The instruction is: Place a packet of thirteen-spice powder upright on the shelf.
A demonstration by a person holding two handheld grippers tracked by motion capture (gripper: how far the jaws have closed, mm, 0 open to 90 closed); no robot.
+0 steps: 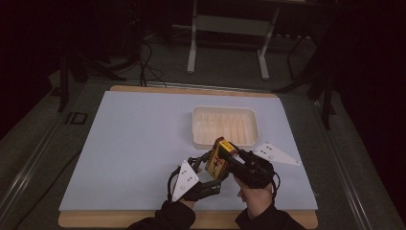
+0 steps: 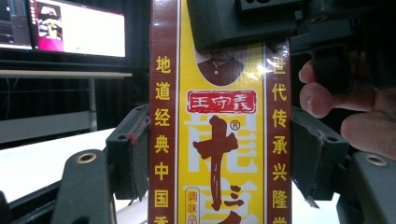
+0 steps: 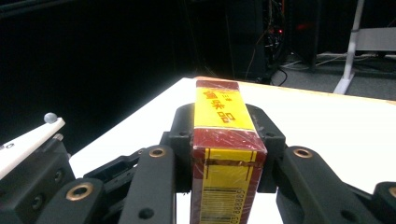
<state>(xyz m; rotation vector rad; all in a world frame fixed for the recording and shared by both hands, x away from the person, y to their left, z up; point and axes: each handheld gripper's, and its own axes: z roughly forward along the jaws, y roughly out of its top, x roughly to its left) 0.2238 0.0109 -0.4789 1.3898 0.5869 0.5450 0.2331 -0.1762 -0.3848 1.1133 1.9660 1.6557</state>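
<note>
A tall yellow and dark red carton (image 1: 221, 155) with Chinese print is held tilted above the near part of the pale blue table (image 1: 143, 143), between both grippers. My left gripper (image 1: 209, 166) is shut on it from the left; in the left gripper view the pads (image 2: 139, 158) press the carton (image 2: 219, 140) on both narrow sides. My right gripper (image 1: 234, 157) is shut on the other end. In the right gripper view its jaws clamp the carton (image 3: 224, 140) just behind the barcode end. The right gripper's body (image 2: 252, 23) and the person's fingers (image 2: 327, 95) cover the carton's top.
A white ribbed tray (image 1: 224, 109) sits just beyond the grippers, right of the table's middle. A white desk frame (image 1: 230, 43) and cables (image 1: 146, 62) stand on the floor behind the table. A lit monitor (image 2: 74, 28) glows far off.
</note>
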